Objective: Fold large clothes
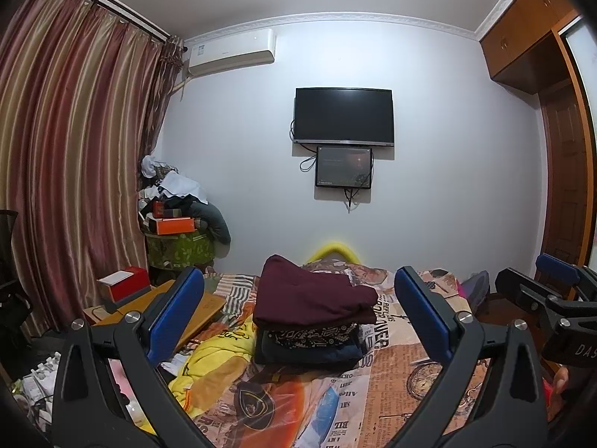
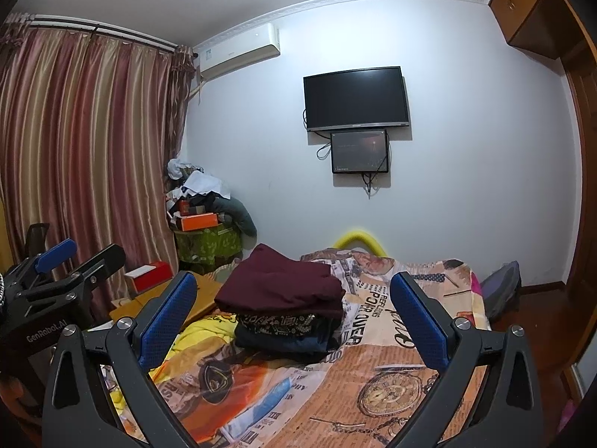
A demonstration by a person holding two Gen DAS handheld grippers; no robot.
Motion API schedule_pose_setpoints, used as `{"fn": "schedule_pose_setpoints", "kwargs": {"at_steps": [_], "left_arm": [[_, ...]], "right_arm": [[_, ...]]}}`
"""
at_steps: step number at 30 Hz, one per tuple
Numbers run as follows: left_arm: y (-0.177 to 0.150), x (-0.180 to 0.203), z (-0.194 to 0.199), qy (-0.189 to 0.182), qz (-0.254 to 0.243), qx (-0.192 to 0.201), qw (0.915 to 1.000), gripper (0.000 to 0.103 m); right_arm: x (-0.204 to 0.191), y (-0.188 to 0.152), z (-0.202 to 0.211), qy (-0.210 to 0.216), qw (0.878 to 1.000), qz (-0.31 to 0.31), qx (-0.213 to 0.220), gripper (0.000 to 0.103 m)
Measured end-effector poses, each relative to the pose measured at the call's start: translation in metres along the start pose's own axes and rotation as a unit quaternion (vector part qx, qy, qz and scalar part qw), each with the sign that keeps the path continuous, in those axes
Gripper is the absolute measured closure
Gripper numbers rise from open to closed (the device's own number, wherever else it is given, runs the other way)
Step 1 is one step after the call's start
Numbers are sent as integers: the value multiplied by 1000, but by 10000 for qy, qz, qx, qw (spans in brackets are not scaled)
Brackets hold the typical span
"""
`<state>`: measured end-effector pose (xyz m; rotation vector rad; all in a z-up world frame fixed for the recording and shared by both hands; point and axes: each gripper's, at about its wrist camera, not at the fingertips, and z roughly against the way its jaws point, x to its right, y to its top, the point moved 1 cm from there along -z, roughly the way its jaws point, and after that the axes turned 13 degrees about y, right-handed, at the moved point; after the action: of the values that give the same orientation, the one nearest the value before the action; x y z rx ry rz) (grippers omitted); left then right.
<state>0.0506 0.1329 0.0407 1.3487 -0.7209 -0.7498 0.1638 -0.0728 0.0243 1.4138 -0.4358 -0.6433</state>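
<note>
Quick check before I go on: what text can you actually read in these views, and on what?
"GenRobot.AI": body of left hand-held gripper.
"DAS", cut off: body of right hand-held gripper.
"POWER" under a smaller, doubtful "REFLECTIONS": bedsheet.
Air conditioner label, small screen and sheet's newsprint: too small to read.

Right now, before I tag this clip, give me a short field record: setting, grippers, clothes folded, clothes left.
setting: bed with printed sheet, wall TV ahead
left gripper: open, holding nothing, above the bed
right gripper: open, holding nothing, above the bed
folded stack: maroon garment on top, a patterned and a dark item beneath
unfolded: yellow garment crumpled left of the stack
stage: nothing grasped
</note>
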Motion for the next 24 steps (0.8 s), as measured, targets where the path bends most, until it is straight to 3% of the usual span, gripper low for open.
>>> {"fn": "schedule_pose_setpoints", "kwargs": {"at_steps": [24], "left_arm": [[3,1,1,-257,104,-197,9994,0]], "right_arm": [[0,0,-2,15,10000,-28,-42,0]]}}
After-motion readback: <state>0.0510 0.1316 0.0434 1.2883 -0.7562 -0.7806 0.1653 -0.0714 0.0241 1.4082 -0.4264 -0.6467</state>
